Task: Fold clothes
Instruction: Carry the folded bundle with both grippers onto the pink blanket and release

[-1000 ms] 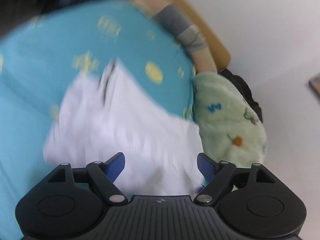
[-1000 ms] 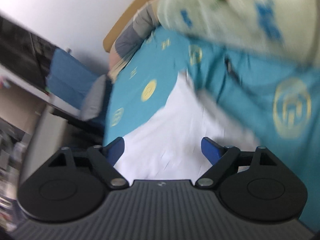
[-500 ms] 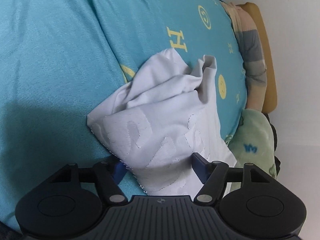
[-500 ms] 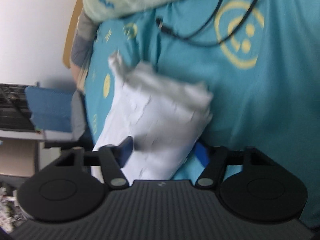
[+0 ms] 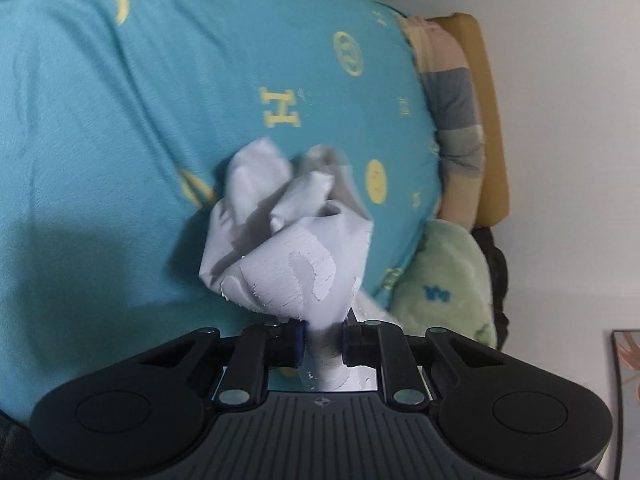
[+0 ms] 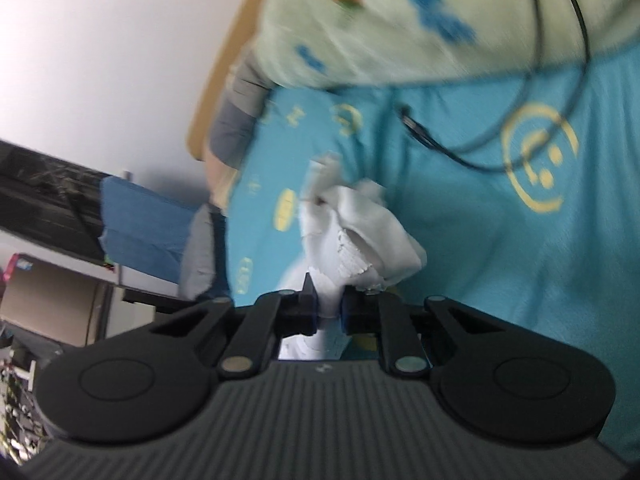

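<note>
A white garment (image 5: pixel 288 252) with a cracked white print lies bunched on a teal bed cover (image 5: pixel 120 128) with yellow logos. My left gripper (image 5: pixel 323 342) is shut on one edge of the garment and the cloth bulges out ahead of the jaws. In the right wrist view the same white garment (image 6: pixel 360 232) hangs crumpled, and my right gripper (image 6: pixel 329 314) is shut on another part of it. The cloth hides most of the blue pads in both views.
A pale green blanket (image 5: pixel 444 280) with blue and orange figures lies at the bed's far side, also in the right wrist view (image 6: pixel 400 20). A black cable (image 6: pixel 520 112) runs over the cover. A striped pillow (image 5: pixel 456 120) and wooden headboard (image 5: pixel 490 120) border the wall.
Both grippers were open with the garment between the jaws; now both have closed on it, and the cloth has bunched up and lifted off the cover.
</note>
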Demonstrator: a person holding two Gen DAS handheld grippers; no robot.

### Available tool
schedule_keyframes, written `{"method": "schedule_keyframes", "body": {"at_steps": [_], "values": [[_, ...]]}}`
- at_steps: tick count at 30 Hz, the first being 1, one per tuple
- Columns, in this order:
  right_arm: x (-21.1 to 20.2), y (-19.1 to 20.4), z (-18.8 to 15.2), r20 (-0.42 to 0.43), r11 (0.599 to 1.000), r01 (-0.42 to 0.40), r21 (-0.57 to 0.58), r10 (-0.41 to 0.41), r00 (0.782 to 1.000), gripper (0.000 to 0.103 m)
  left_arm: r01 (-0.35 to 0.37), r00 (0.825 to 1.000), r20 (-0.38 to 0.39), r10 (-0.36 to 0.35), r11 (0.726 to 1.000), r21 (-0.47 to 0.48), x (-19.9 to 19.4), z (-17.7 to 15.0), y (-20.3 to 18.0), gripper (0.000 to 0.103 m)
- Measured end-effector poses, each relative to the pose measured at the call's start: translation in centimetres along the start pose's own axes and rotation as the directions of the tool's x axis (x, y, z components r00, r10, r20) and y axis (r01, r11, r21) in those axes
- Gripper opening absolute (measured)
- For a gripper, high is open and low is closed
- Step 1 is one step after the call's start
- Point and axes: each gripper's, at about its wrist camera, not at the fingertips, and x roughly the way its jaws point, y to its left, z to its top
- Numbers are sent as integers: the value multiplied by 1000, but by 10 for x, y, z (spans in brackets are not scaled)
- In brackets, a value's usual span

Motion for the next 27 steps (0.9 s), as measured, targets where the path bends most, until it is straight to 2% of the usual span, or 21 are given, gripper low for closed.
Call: {"method": "schedule_keyframes", "body": {"at_steps": [5, 8, 11, 13, 16, 18, 19, 21, 23, 24, 27], "values": [[-54, 32, 24, 59, 998, -66, -6, 66, 996, 14, 9, 999, -41, -5, 996, 85, -22, -20, -67, 17], [-96, 42, 48, 110, 997, -80, -6, 80, 991, 14, 26, 996, -90, -11, 986, 164, -19, -49, -112, 17], [-140, 40, 81, 172, 997, -77, 20, 73, 982, 14, 54, 987, -157, -17, 970, 236, 2, -88, -159, 17], [-170, 37, 108, 218, 999, -48, 15, 43, 975, 14, 79, 978, -206, -21, 957, 278, 19, -118, -190, 17], [-217, 35, 154, 315, 1000, 21, -12, -16, 949, 14, 151, 953, -298, -52, 936, 319, 56, -171, -243, 17], [-254, 39, 186, 411, 997, 66, -42, -43, 911, 13, 232, 922, -374, -95, 910, 343, 75, -214, -277, 17], [-272, 39, 196, 462, 995, 87, -51, -54, 885, 13, 279, 903, -412, -123, 896, 344, 84, -237, -292, 17], [-308, 38, 214, 562, 990, 130, -62, -73, 824, 13, 370, 859, -476, -188, 870, 324, 104, -280, -321, 17], [-344, 38, 233, 655, 982, 173, -69, -87, 751, 13, 437, 821, -526, -225, 839, 324, 125, -323, -346, 17], [-362, 38, 242, 698, 978, 195, -70, -92, 710, 13, 461, 807, -545, -229, 821, 337, 135, -344, -353, 17], [-385, 13, 241, 732, 953, 299, -48, -170, 660, 13, 488, 788, -582, -201, 781, 390, 159, -393, -351, 17]]}}
